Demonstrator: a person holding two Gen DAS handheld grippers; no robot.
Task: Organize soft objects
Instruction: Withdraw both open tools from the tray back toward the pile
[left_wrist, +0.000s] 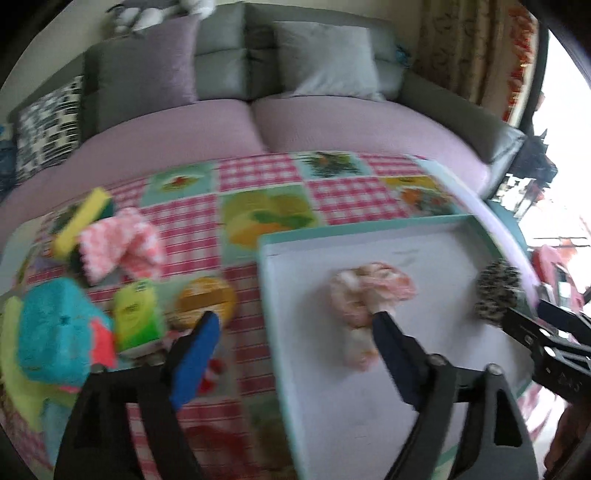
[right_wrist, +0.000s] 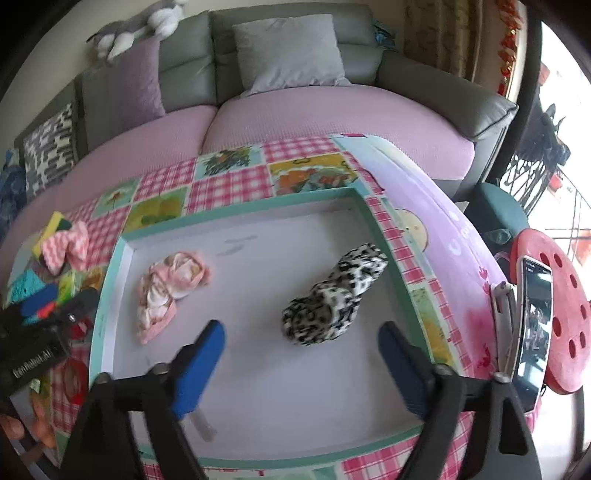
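Two soft pieces already lie in the teal-rimmed tray (right_wrist: 110, 266): pink floral cloth (right_wrist: 166, 291) and leopard-print fabric (right_wrist: 332, 299), both crumpled, limp. I judge sorting midway. Left tool (left_wrist: 295, 328) and right tool (right_wrist: 301, 339) gape wide, empty. Next: fetch from the fuzzy pile (left_wrist: 55, 332) left on the tabletop (left_wrist: 258, 206).

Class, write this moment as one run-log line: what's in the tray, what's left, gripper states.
tray: pink floral cloth, leopard-print cloth | outside left: pink chevron cloth, teal plush | left gripper open, empty | right gripper open, empty
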